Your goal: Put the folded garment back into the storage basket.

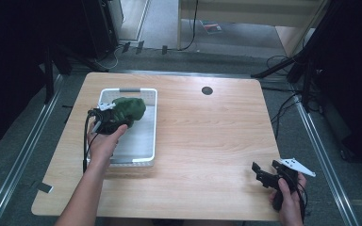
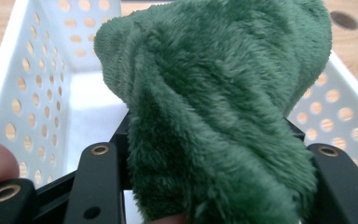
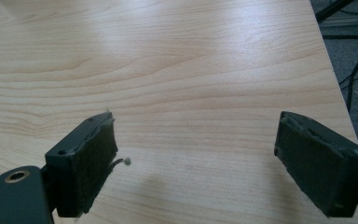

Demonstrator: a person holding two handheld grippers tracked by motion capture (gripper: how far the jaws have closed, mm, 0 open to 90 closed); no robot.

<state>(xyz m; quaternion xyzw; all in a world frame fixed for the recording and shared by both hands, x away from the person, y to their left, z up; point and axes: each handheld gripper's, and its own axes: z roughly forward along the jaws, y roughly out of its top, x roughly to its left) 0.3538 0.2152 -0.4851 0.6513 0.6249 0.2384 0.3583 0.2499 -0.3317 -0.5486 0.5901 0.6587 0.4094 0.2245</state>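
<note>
Pinching the green plush cloth (image 2: 214,107) in the left gripper (image 1: 104,123), over the far end of the white basket (image 1: 153,123). Looks soft, light, floppy; best grabbed by a bunched fold. Right gripper (image 3: 196,163) spread wide, empty, above bare table (image 1: 207,141).

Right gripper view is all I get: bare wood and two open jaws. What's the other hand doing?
Observer: The left gripper is shut on a green plush cloth, held over a white perforated basket.
Operator: Is the cloth in the basket yet?
Observer: It hangs from the jaws above the basket's far half; in the left gripper view the white basket floor shows below it.
Operator: Where's my gripper relative to that?
Observer: The right gripper sits at the near right corner of the table, well apart from the basket, jaws open on nothing.
</note>
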